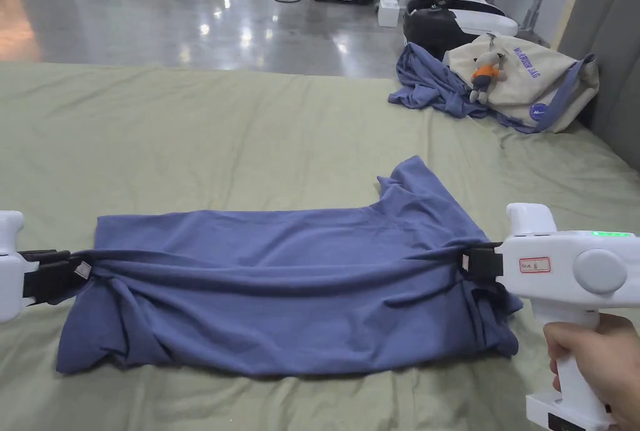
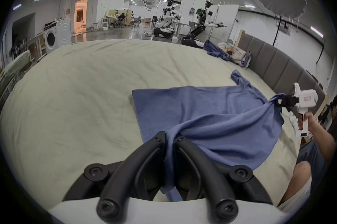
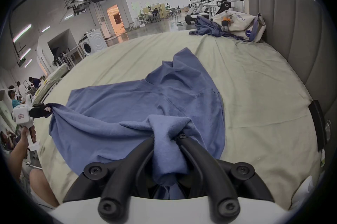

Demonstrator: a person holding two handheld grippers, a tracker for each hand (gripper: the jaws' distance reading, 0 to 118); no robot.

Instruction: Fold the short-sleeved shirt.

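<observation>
We hold the blue short-sleeved shirt (image 1: 294, 288) stretched sideways across the pale green bed sheet (image 1: 187, 138), one gripper at each end. The left gripper (image 1: 78, 270) bites the shirt's left edge, and in the left gripper view its black jaws are clamped together on a bunched ridge of blue cloth (image 2: 169, 146) that runs back between them toward the camera. The right gripper (image 1: 465, 260) grips the opposite end; in the right gripper view its jaws pinch a thick gathered wad of the same fabric (image 3: 166, 137). Between the two grips a taut fold line runs across the shirt, so the nearer half hangs and drapes toward us while the farther half lies flat on the sheet. One sleeve (image 1: 412, 182) pokes up and away on the right side (it is creased and not laid flat). Our right hand (image 1: 594, 357) wraps the white handle below the gripper body. Well apart from the shirt, at the far right corner of the bed by the grey headboard (image 1: 612, 45), sits a cream tote bag (image 1: 531, 82) with a second blue garment (image 1: 431, 85) crumpled just beside it.
</observation>
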